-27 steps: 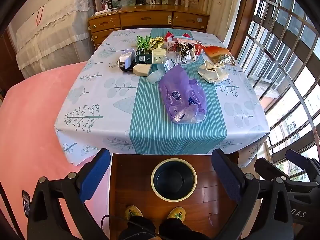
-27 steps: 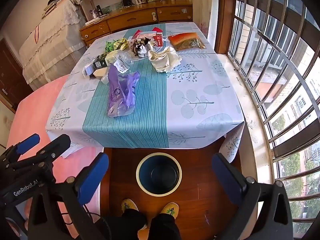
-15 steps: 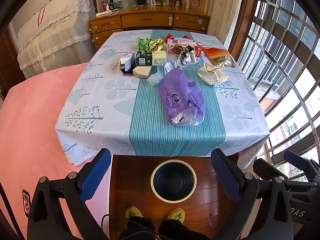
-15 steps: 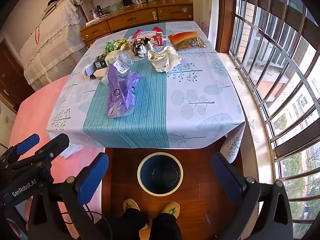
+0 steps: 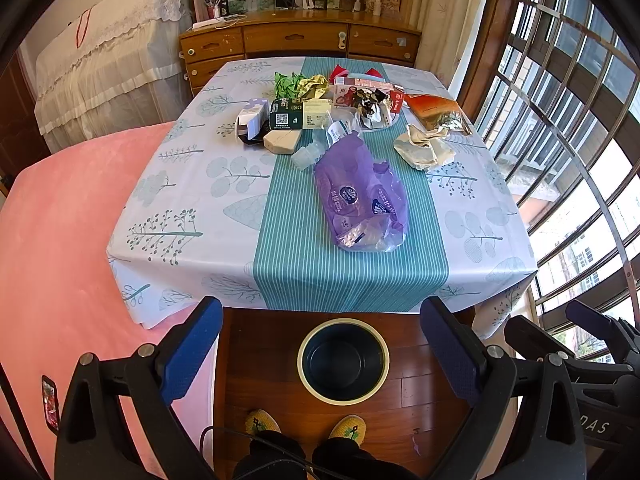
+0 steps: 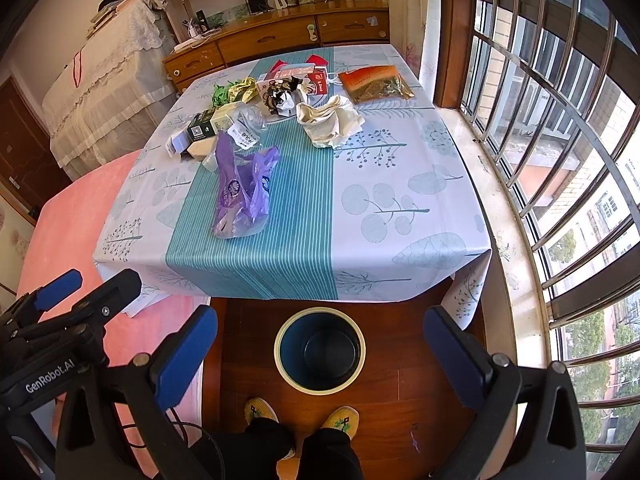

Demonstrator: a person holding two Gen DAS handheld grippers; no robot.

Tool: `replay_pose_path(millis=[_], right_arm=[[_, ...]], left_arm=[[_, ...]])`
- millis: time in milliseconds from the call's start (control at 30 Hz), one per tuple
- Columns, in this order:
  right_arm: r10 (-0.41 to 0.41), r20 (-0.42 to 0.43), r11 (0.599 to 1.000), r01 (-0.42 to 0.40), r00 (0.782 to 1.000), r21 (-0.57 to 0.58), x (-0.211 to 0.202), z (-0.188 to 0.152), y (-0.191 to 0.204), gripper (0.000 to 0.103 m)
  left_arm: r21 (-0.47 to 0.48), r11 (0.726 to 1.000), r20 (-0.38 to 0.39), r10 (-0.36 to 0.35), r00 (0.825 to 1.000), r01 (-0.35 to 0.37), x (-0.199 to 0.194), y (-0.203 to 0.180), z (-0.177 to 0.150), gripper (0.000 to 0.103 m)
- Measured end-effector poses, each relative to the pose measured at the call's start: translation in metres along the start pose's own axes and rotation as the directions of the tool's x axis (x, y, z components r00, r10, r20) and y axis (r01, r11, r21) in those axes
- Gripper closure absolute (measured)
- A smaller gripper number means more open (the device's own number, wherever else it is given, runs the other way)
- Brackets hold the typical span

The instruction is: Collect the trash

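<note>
Both spread wide, empty: left gripper [image 5: 320, 344], right gripper [image 6: 320, 348]. Purple plastic bag [image 5: 360, 196] nearest at 12 o'clock on table [image 5: 192, 200], bin [image 5: 343, 360] empty below; best pinching a bunched fold

Near half of the table lies bare
Only the purple bag [image 5: 362, 204] breaks it; litter [image 5: 320, 108] crowds the far end.

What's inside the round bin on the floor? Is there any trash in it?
The bin looks empty: only its dark inner wall and bare bottom show, in both views. All the trash is on the table, like the purple bag. The wall nearest the shoes is hidden by the rim.
</note>
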State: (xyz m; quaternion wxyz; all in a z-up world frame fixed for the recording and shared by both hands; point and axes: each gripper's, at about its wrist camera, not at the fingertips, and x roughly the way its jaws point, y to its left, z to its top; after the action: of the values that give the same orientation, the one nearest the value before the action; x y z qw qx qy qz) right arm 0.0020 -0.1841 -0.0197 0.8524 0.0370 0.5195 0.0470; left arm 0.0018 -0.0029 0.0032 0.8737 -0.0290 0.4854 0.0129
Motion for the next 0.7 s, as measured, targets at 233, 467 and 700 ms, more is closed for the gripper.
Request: replay_pose_path(millis=[233, 467, 700], right_arm=[[0.002, 0.0, 1.0, -0.002, 1.0, -0.005, -0.001, 0.0025, -0.0008, 0.0], [0.002, 0.006, 1.0, -0.002, 1.0, -0.015, -0.0017, 0.0045, -0.0013, 0.0], [0.002, 0.008, 1.0, -0.002, 1.0, -0.018, -0.0019, 0.0044, -0.001, 0.0]], left_arm=[[-0.001, 1.0, -0.003, 0.0, 1.0, 0.0, 0.0002, 0.0, 0.0001, 0.006], [-0.002, 1.0, -0.003, -0.002, 1.0, 0.002, 0.0009, -0.0001, -0.0001, 0.006], [-0.004, 1.0, -0.004, -0.003, 1.0, 0.003, 0.0038, -0.0025, 0.0013, 0.006]])
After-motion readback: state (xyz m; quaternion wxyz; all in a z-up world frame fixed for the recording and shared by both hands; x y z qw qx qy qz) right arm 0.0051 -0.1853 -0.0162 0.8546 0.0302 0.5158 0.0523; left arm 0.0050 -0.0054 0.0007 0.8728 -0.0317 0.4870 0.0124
